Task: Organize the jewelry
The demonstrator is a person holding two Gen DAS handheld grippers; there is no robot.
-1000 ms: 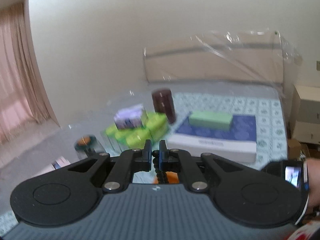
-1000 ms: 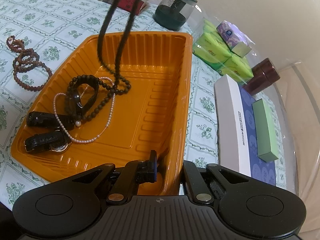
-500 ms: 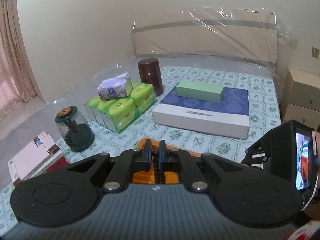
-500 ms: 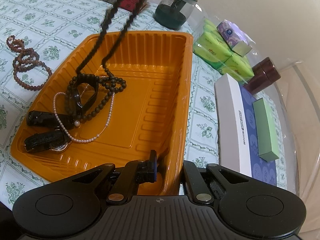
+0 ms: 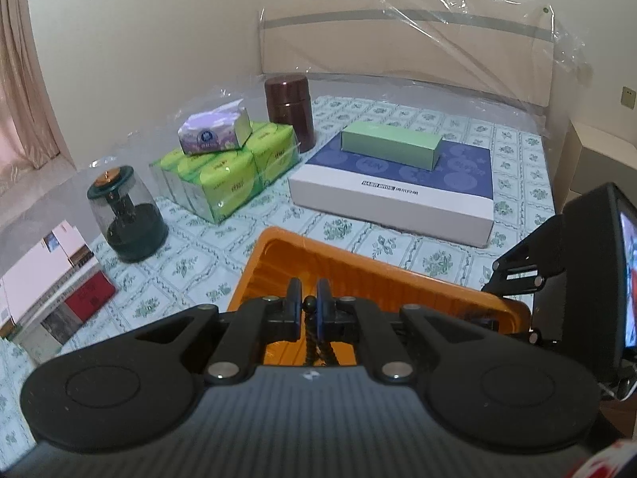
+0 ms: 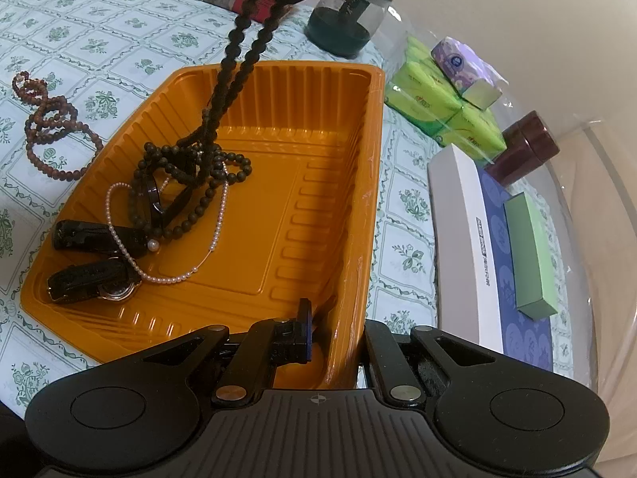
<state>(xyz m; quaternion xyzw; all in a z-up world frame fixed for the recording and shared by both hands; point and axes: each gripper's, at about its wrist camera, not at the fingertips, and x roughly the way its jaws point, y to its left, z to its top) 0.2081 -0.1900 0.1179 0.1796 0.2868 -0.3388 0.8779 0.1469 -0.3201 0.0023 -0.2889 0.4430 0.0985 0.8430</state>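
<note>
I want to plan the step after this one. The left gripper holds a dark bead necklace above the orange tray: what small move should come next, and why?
Probably lower the left gripper a little and open it. The dark bead necklace hangs from it, its lower end coiled inside the orange plastic tray, whose wall the right gripper straddles.

Floral-patterned tablecloth (image 6: 99,51), orange tray (image 6: 318,215), brown bead strand (image 6: 51,131), white box (image 5: 392,199), tissue packs (image 5: 227,171), brown jar (image 5: 290,107), books (image 5: 51,283)
</note>
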